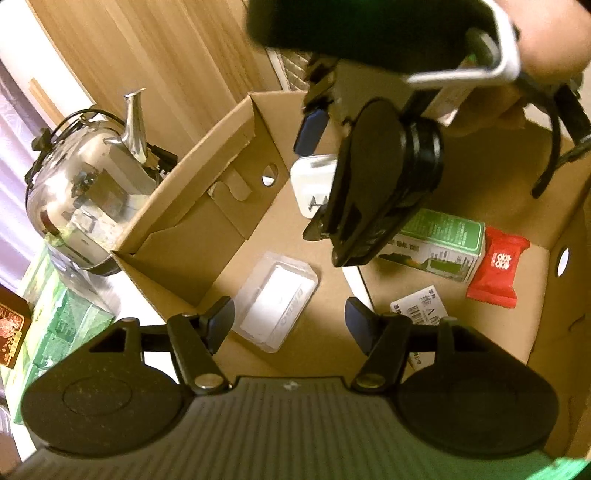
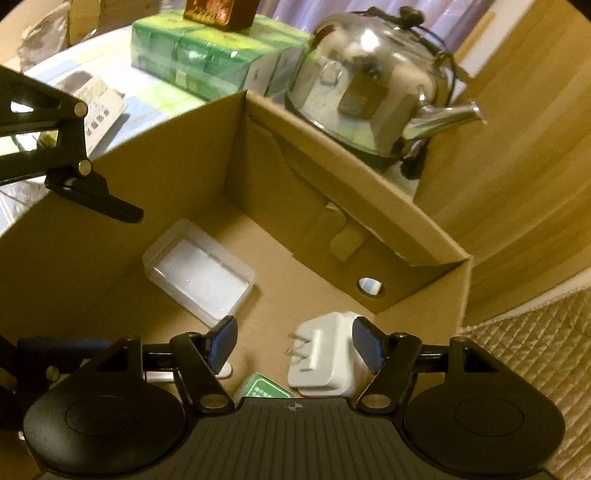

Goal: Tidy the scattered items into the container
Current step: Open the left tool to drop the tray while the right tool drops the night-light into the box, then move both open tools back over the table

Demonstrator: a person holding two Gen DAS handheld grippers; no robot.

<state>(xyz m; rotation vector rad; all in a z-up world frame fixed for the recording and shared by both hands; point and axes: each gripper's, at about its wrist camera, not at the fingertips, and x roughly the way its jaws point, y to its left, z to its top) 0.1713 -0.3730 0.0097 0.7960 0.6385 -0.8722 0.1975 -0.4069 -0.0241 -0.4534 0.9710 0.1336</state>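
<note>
Hovering wide-open, empty: right hand-held gripper (image 2: 293,345) over white charger (image 2: 325,358).

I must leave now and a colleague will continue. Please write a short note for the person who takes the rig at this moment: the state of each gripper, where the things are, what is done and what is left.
Left gripper: jaws open, holding nothing, above the cardboard box.
Right gripper: jaws open, just over the white plug adapter, which lies on the box floor.
Already in the box: clear plastic case, plug adapter, green carton, red snack packet, barcode label.
Outside, on the table: steel kettle, green packs with a dark red box on top, a white card.
Left: whichever of these outside items count as scattered; I cannot tell.
</note>
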